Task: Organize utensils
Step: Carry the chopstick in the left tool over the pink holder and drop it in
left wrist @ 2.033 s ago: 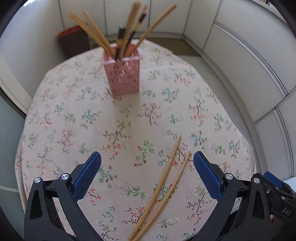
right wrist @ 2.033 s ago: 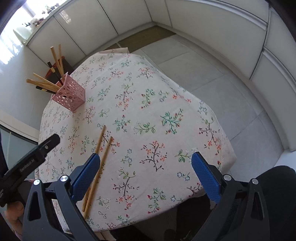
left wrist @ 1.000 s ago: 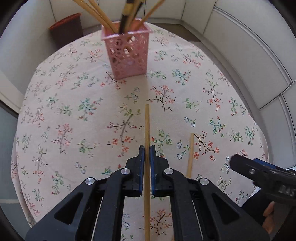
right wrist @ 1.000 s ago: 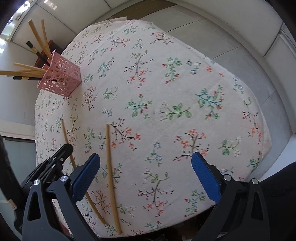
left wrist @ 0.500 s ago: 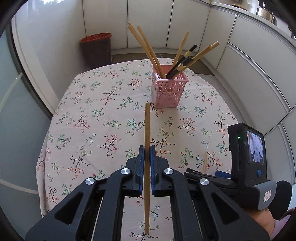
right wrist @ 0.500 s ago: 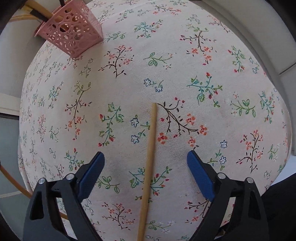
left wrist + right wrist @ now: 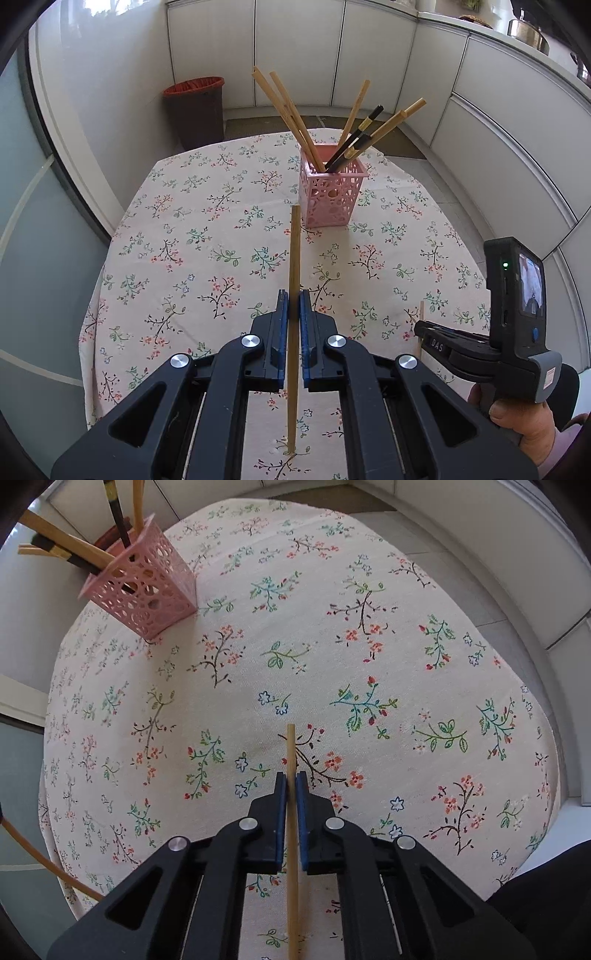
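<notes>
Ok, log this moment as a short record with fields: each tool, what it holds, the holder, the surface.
left tool: shut on a chopstick, lifted off the cloth, tip pointing toward the holder
right tool: shut on a second chopstick, low over the cloth
holder: pink perforated basket, upright, far side of the table
holder contents: several bamboo chopsticks and dark ones, leaning outward
surface: floral tablecloth
loose chopsticks left on the cloth: none seen
</notes>
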Demonstrator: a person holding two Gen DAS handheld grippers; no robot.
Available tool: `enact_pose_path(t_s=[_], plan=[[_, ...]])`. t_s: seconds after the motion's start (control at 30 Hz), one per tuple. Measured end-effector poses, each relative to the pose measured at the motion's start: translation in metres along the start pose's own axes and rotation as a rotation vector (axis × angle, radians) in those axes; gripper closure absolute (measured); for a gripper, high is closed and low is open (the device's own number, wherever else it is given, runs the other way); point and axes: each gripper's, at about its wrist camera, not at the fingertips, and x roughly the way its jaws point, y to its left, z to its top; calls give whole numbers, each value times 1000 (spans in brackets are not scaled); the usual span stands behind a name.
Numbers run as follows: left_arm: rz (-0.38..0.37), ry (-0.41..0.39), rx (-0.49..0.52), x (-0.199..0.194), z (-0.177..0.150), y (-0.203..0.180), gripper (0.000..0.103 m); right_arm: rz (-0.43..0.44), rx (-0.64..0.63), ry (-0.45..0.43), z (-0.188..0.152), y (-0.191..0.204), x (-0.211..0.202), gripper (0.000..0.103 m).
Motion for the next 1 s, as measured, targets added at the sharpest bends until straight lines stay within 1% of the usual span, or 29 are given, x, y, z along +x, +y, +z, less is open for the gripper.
enact_pose_path(t_s=[0.17,0.3,0.53,0.73,1.0], plan=[[-25,-43,-30,-21,-1,0,98,59,-31,-126,0,-9,-51,97],[-46,-61,-28,-36,-4,-7,98,103,-84,-232,0,-13,-95,97],[-45,-84,1,-62,-3,-22,98,150,-164,-349,-2,-16,-153,97],[-50,-130,31,-94,18,-34,98,183,-200,-435,4,-14,-201,97],[-41,-192,90,-132,56,-49,98,297,-200,-542,31,-10,-282,97]])
